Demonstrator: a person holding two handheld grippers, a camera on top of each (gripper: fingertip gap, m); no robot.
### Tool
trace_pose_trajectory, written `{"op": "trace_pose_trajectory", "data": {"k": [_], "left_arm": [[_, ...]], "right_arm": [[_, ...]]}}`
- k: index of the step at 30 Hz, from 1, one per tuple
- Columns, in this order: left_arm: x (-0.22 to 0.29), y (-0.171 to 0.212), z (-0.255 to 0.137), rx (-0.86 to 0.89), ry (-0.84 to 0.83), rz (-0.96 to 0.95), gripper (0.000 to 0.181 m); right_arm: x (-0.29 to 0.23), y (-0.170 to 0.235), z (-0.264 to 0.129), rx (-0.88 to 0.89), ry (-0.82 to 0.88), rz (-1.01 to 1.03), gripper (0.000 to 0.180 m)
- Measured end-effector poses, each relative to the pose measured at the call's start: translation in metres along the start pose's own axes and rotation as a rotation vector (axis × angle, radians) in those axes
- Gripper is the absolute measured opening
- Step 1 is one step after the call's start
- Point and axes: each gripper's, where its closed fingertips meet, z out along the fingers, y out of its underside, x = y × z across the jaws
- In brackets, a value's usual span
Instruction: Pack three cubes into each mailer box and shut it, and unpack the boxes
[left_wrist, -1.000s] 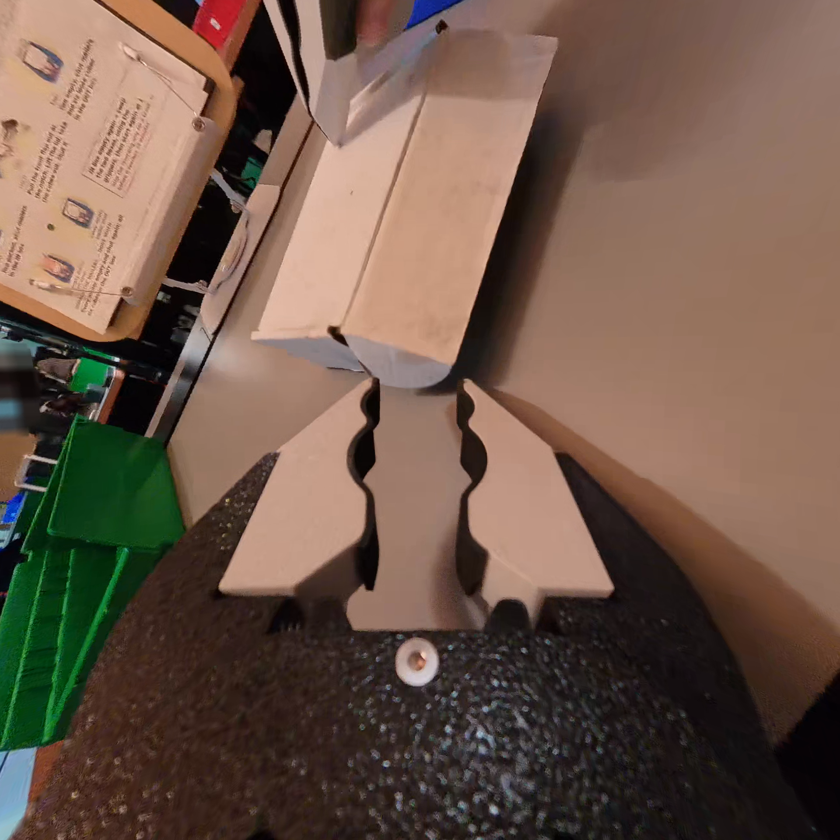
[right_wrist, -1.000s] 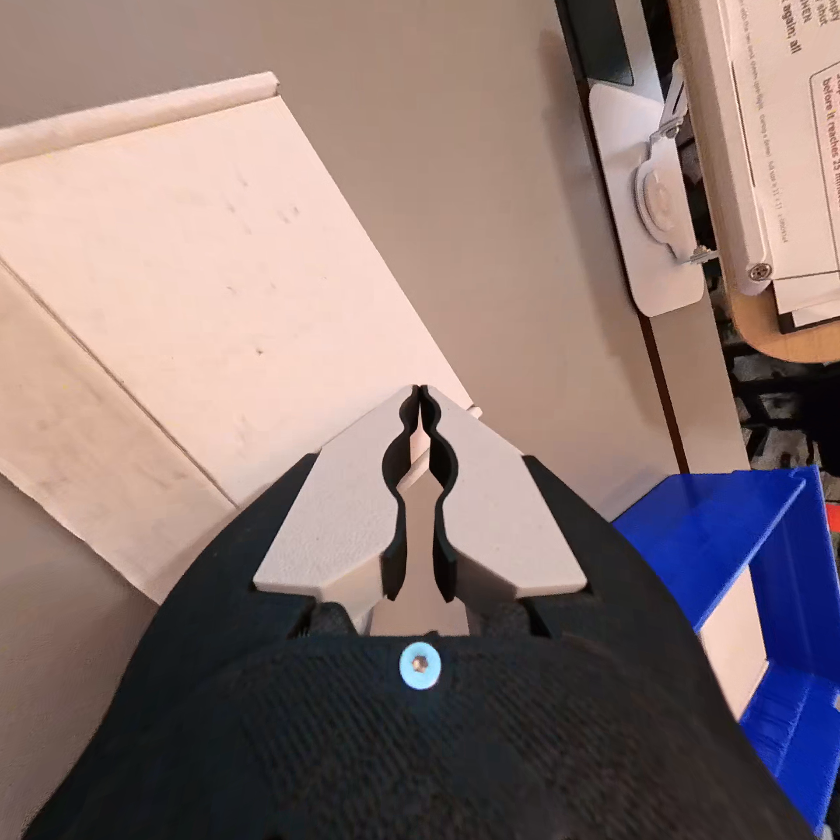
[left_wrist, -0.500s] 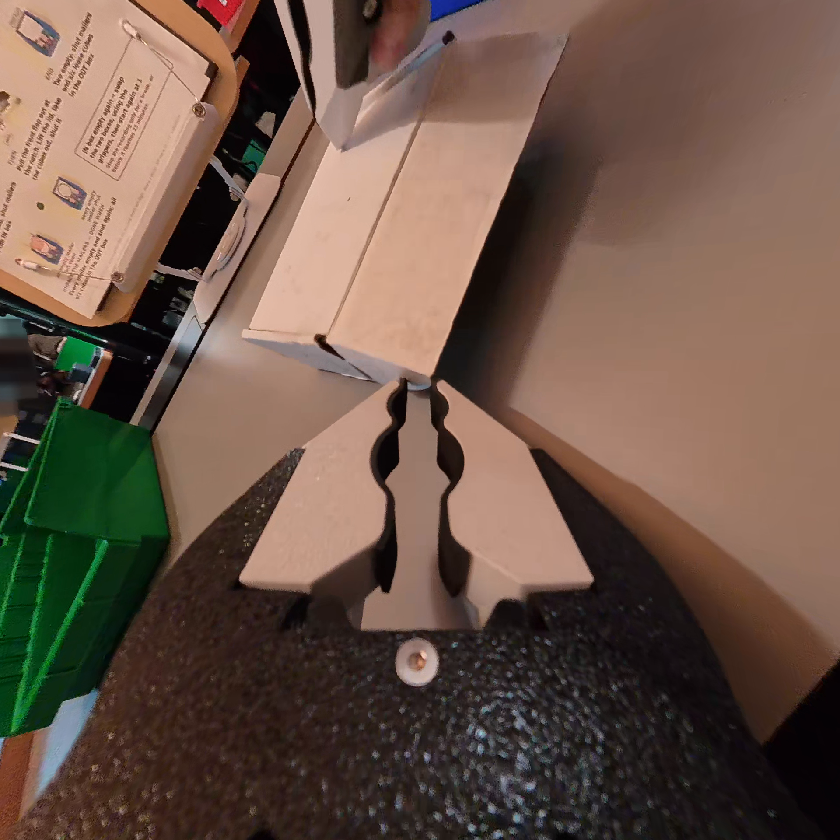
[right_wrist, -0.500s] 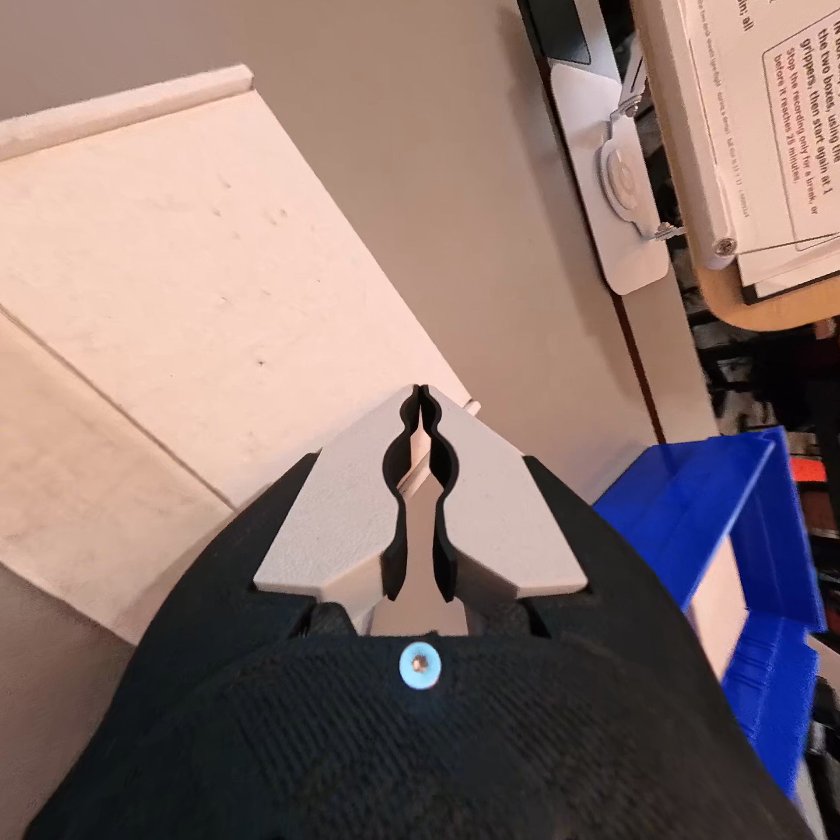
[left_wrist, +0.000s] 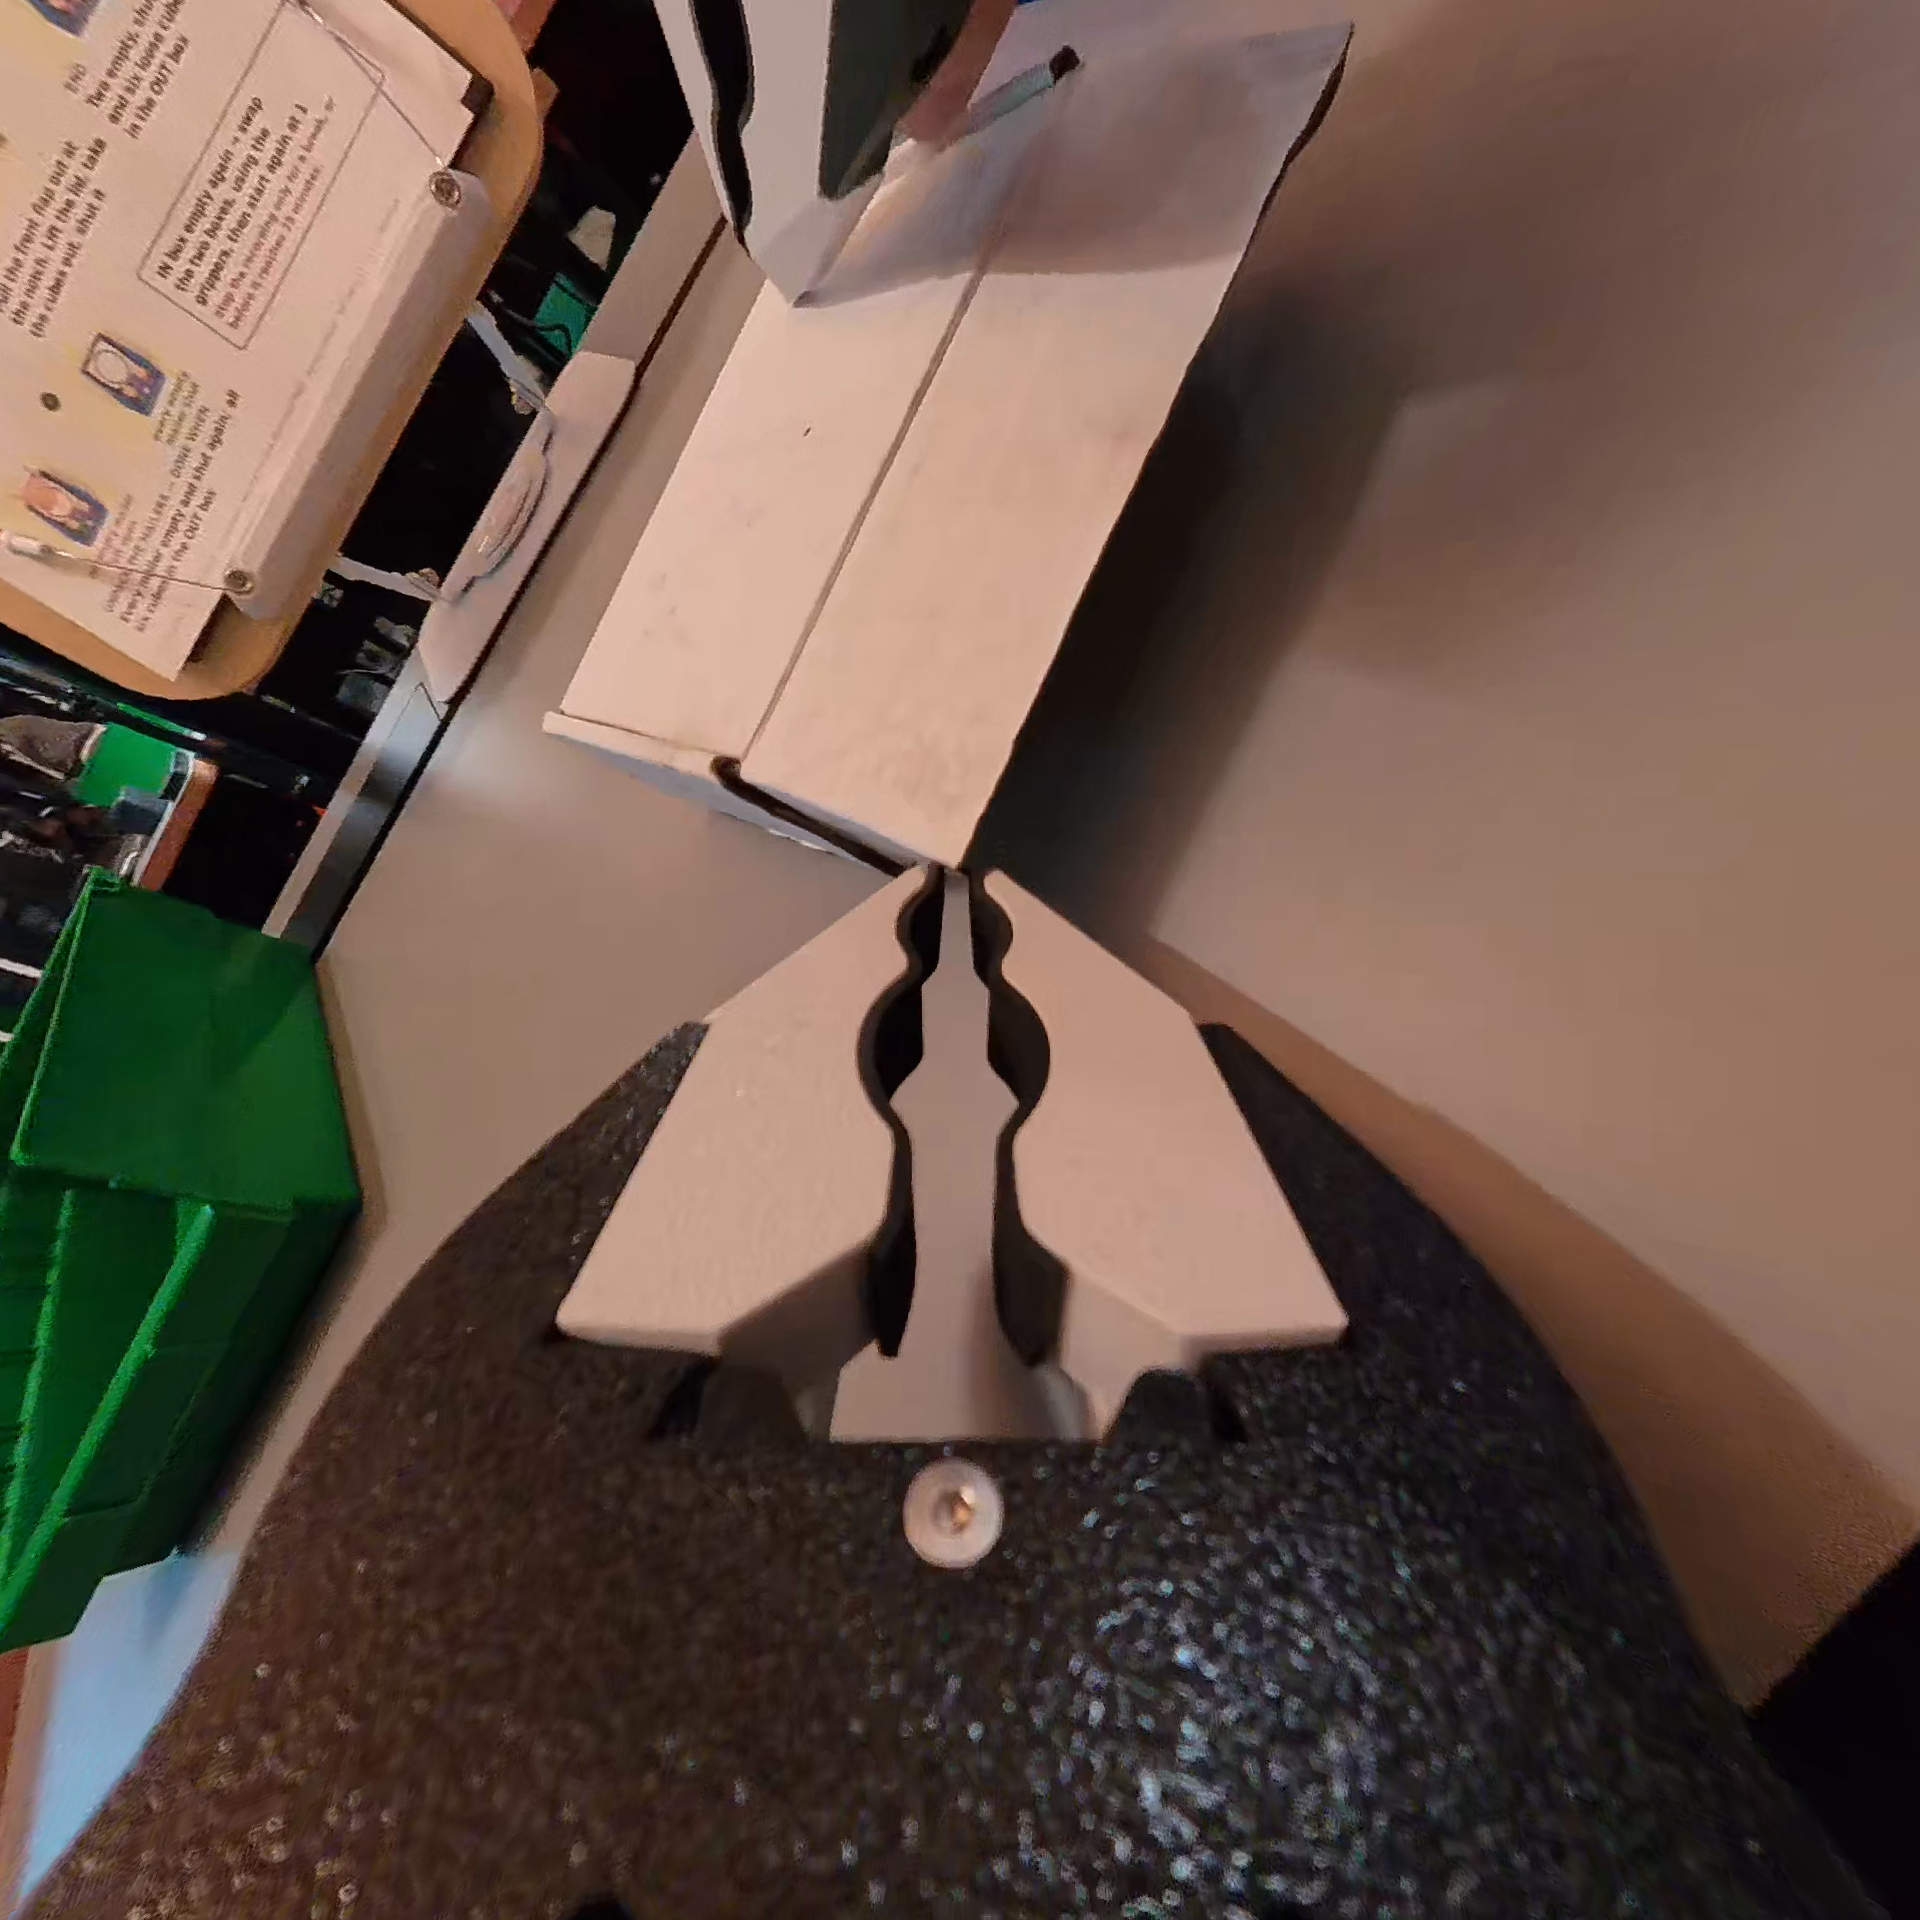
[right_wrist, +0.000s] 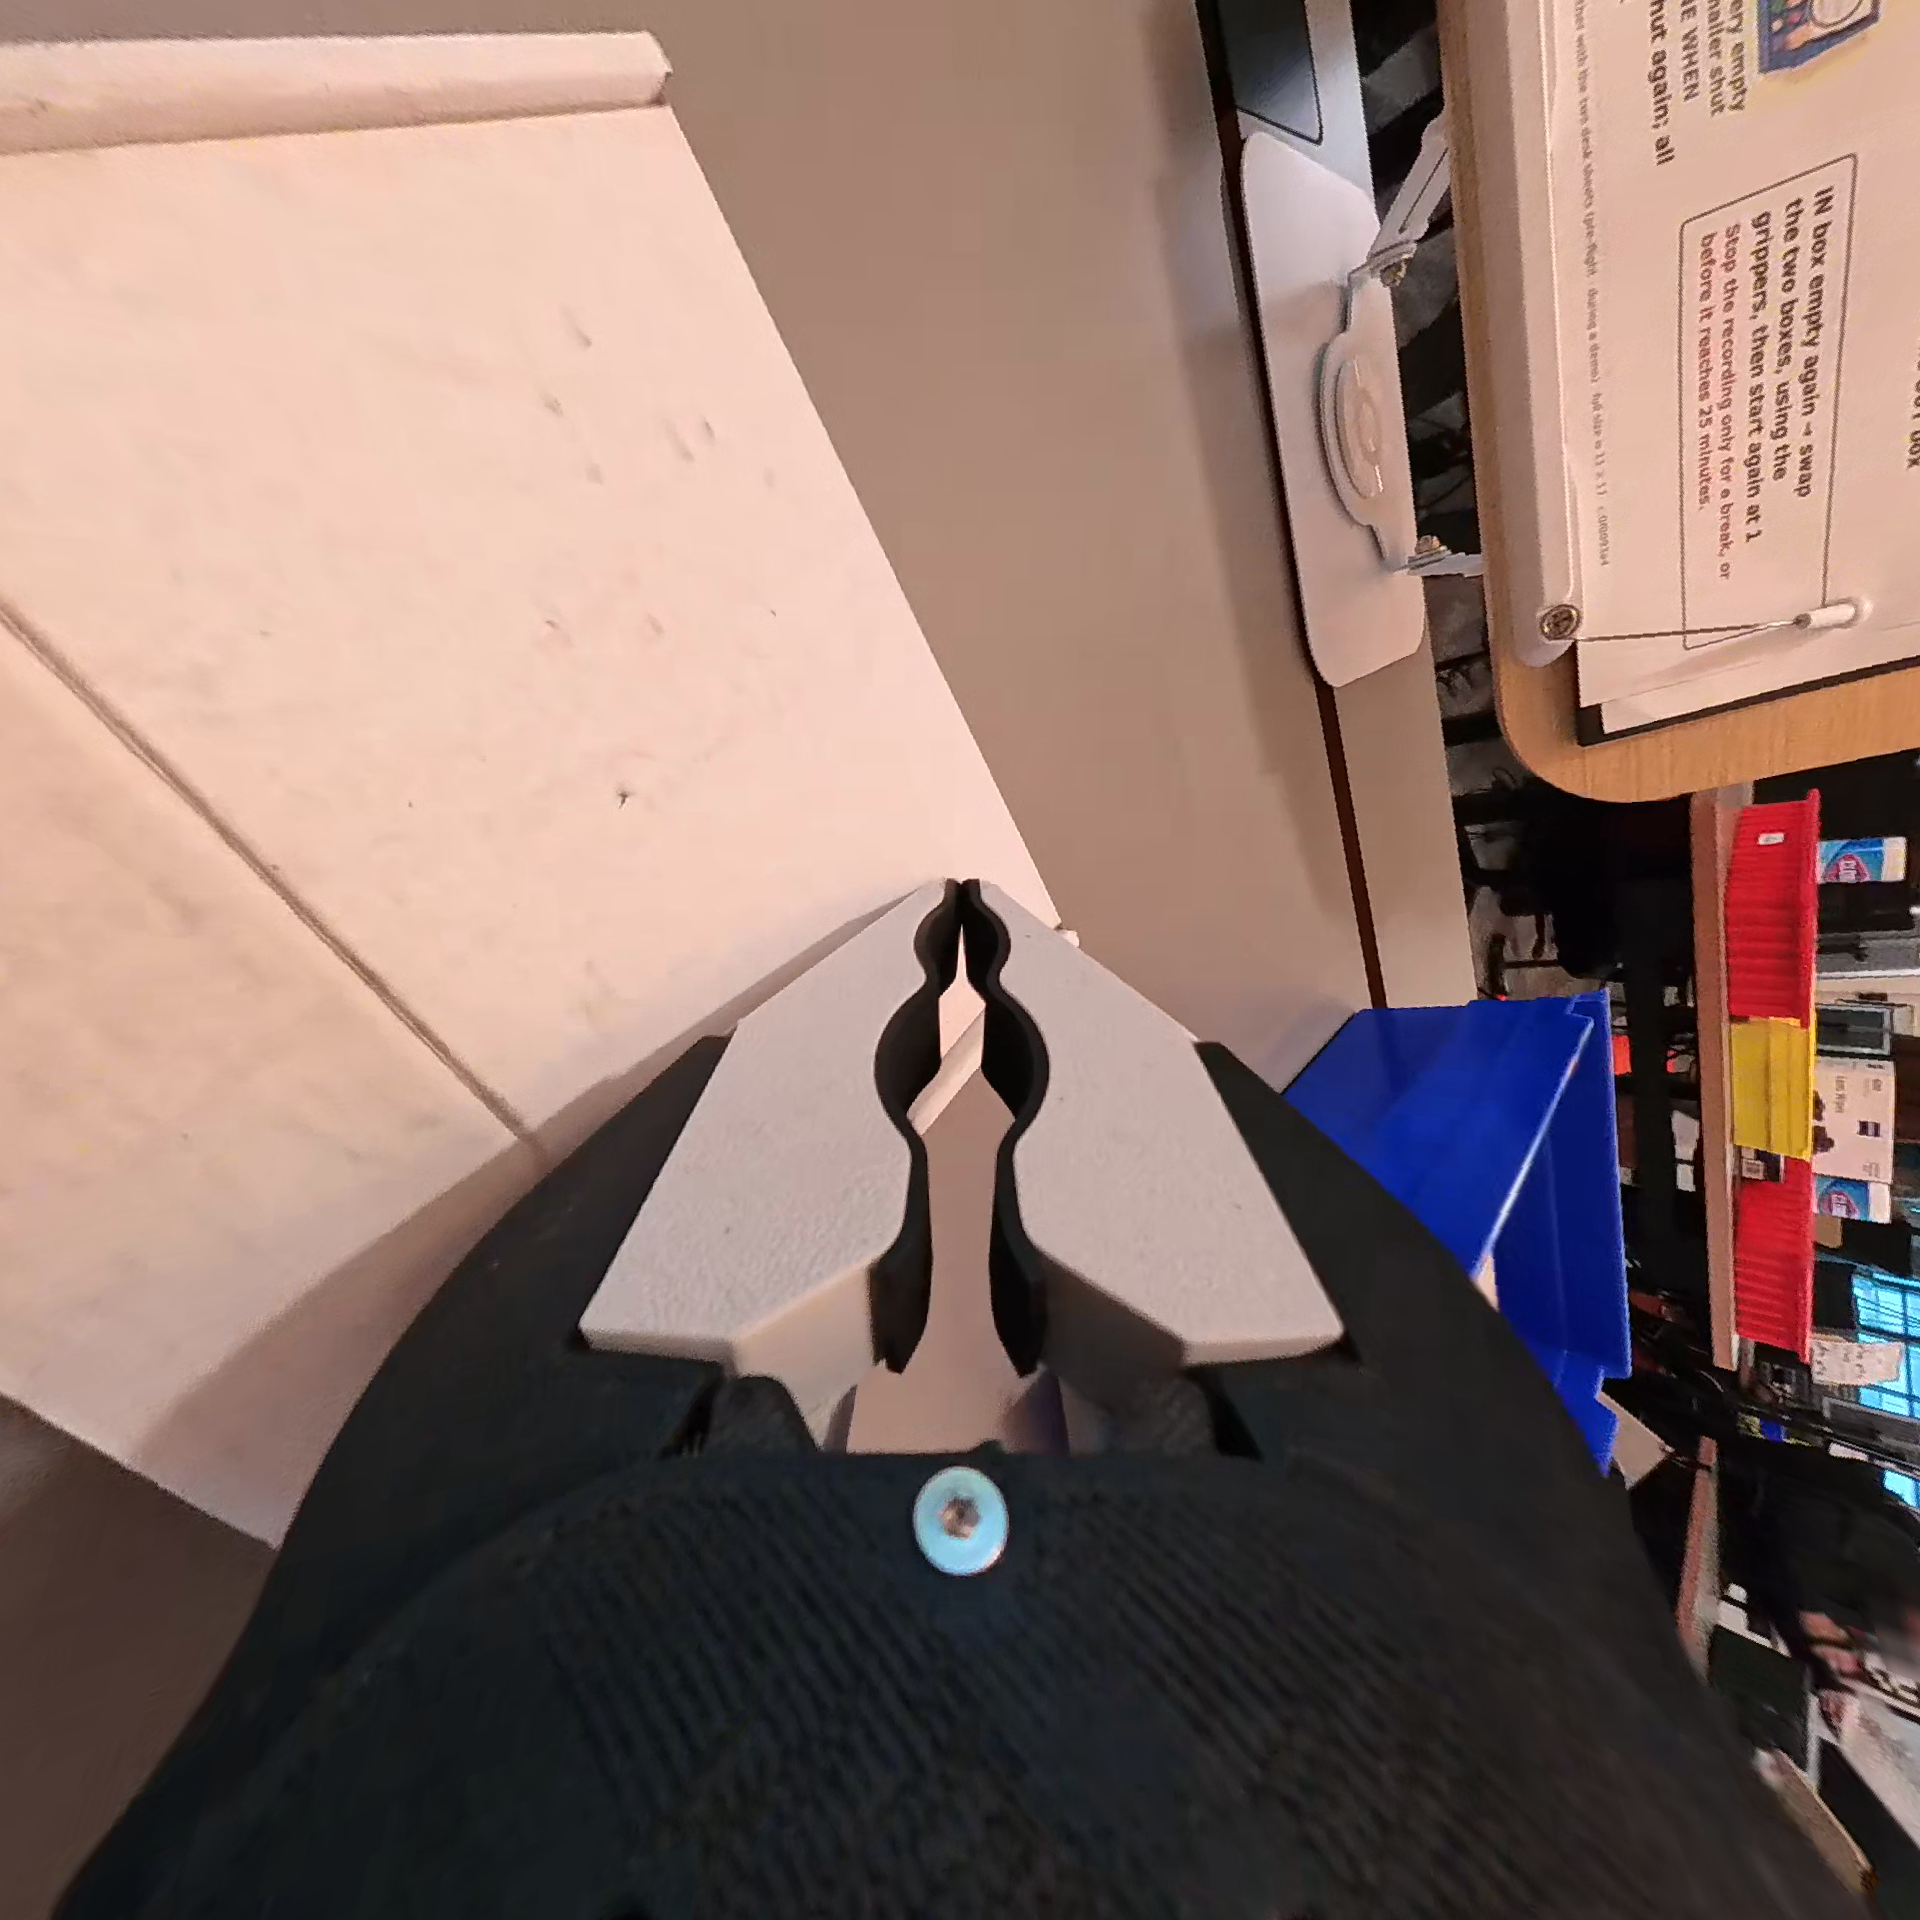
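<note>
A white mailer box lies closed on the grey table. My left gripper is at the box's near end, its tips pinched on the edge of the front flap with only a thin gap between them. My right gripper is shut on the thin edge at the box's far corner, and the box fills the left of its view. The right gripper also shows at the top of the left wrist view, held by a hand. No cubes are in view.
A green bin stands at the table's left end and a blue bin at its right end. A board with an instruction sheet hangs beyond the table's far edge, next to a white clamp plate.
My left gripper's fingers have closed from wide open to a thin gap on the box's near flap. The box lid has come down flat. My right gripper stays shut at the far corner.
</note>
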Motion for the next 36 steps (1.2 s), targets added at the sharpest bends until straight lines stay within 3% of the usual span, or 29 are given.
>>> {"op": "trace_pose_trajectory", "data": {"k": [1, 7, 11, 14, 17, 18, 19, 20, 22, 25, 28, 31, 36], "left_arm": [[-0.001, 0.002, 0.001, -0.016, -0.006, 0.004, 0.004], [-0.007, 0.010, 0.004, -0.052, -0.040, 0.031, 0.003], [-0.005, 0.013, 0.000, -0.033, 0.025, 0.014, 0.015], [-0.006, 0.006, -0.012, 0.062, 0.151, -0.129, 0.033], [-0.018, -0.007, -0.017, 0.168, 0.295, -0.412, 0.051], [-0.022, -0.010, -0.016, 0.188, 0.341, -0.504, 0.055], [-0.026, -0.011, -0.015, 0.198, 0.377, -0.579, 0.057], [-0.029, -0.011, -0.012, 0.206, 0.403, -0.632, 0.058], [-0.035, -0.010, -0.008, 0.212, 0.442, -0.675, 0.058], [-0.041, -0.009, -0.002, 0.227, 0.477, -0.631, 0.059], [-0.042, -0.008, 0.003, 0.233, 0.525, -0.558, 0.061], [-0.038, -0.006, 0.007, 0.219, 0.592, -0.541, 0.065], [-0.037, -0.002, 0.008, 0.200, 0.630, -0.526, 0.069]], "right_arm": [[0.000, 0.000, 0.000, 0.006, -0.002, 0.008, 0.000], [0.000, 0.000, 0.000, 0.026, 0.002, 0.018, 0.000], [0.000, 0.000, 0.000, 0.021, 0.017, 0.009, 0.000], [0.001, 0.000, 0.000, 0.032, 0.011, 0.015, 0.000], [0.001, 0.000, -0.002, 0.061, -0.051, 0.048, 0.000], [0.002, 0.000, -0.005, 0.072, -0.077, 0.070, 0.006], [0.011, 0.001, -0.012, 0.085, -0.060, 0.109, 0.036], [0.019, 0.004, -0.022, 0.094, -0.053, 0.153, 0.053], [0.018, 0.017, -0.048, 0.113, -0.126, 0.269, 0.067], [-0.009, 0.030, -0.084, 0.230, -0.332, 0.430, 0.068], [-0.036, 0.037, -0.094, 0.342, -0.479, 0.546, 0.069], [-0.053, 0.054, -0.081, 0.288, -0.507, 0.590, 0.079], [-0.058, 0.053, -0.071, 0.326, -0.530, 0.583, 0.078]]}}
